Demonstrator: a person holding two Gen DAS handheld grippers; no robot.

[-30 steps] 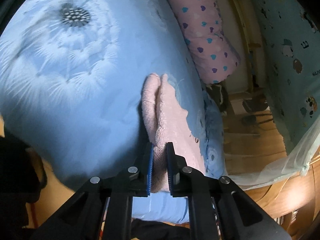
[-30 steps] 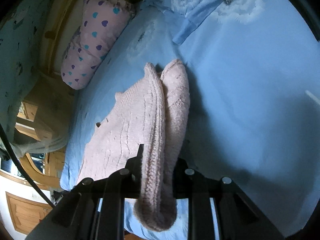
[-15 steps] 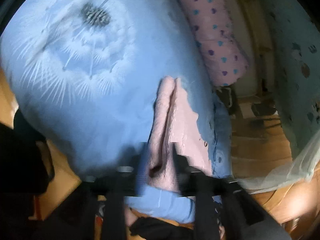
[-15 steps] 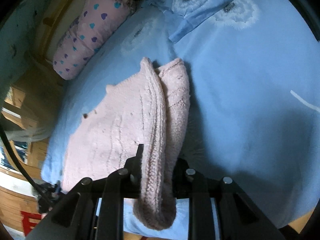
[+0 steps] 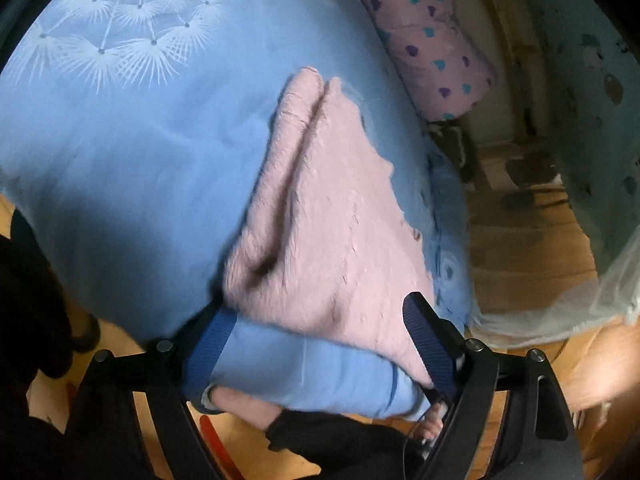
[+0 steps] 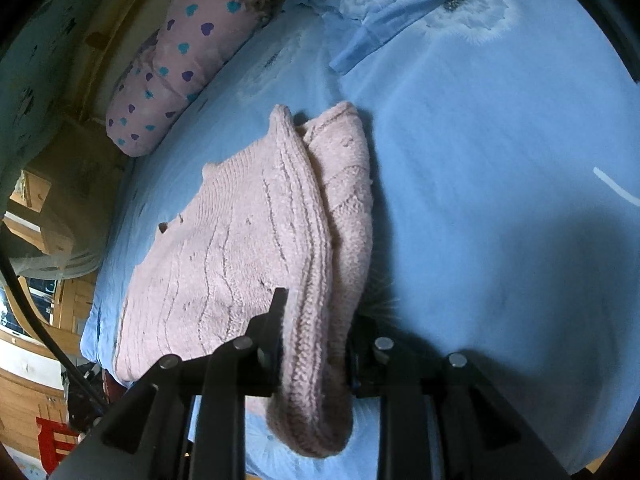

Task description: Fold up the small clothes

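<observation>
My left gripper (image 5: pixel 320 344): jaws spread wide, having just been opening; blue ribbed pads (image 5: pixel 430 344) stand clear to either side. The near edge of the pink knitted garment (image 5: pixel 320 216) lies between them, slack, neither pad pressing on it. Nothing held.

My right gripper (image 6: pixel 316 332): jaws narrow, clamped on a thick folded roll of the same pink knitted garment (image 6: pixel 240 240). The left finger (image 6: pixel 276 312) presses against the knit; the right finger is mostly hidden behind the roll. The gripped end droops below the jaws.

Pink knitted garment: ribbed, fuzzy, folded over on itself. In the left wrist view it lies spread on the bed, tapering away from me to two rounded folded edges side by side. In the right wrist view its flat part lies to the left of the lifted roll, with a ragged, notched edge at the far left.

Blue bedsheet (image 5: pixel 140 152): under the garment, printed with white dandelion heads. It covers the bed; its near edge hangs over beneath my left gripper.

Blue folded cover (image 6: pixel 400 20): same dandelion print, at the far end of the bed in the right wrist view.

Pink bolster pillow (image 5: pixel 432 40): purple and teal hearts, at the far side of the bed, apart from the garment.

Wooden floor (image 5: pixel 532 264): beside the bed.

My hand (image 5: pixel 244 404): partly visible below the left gripper, dark cuff.
</observation>
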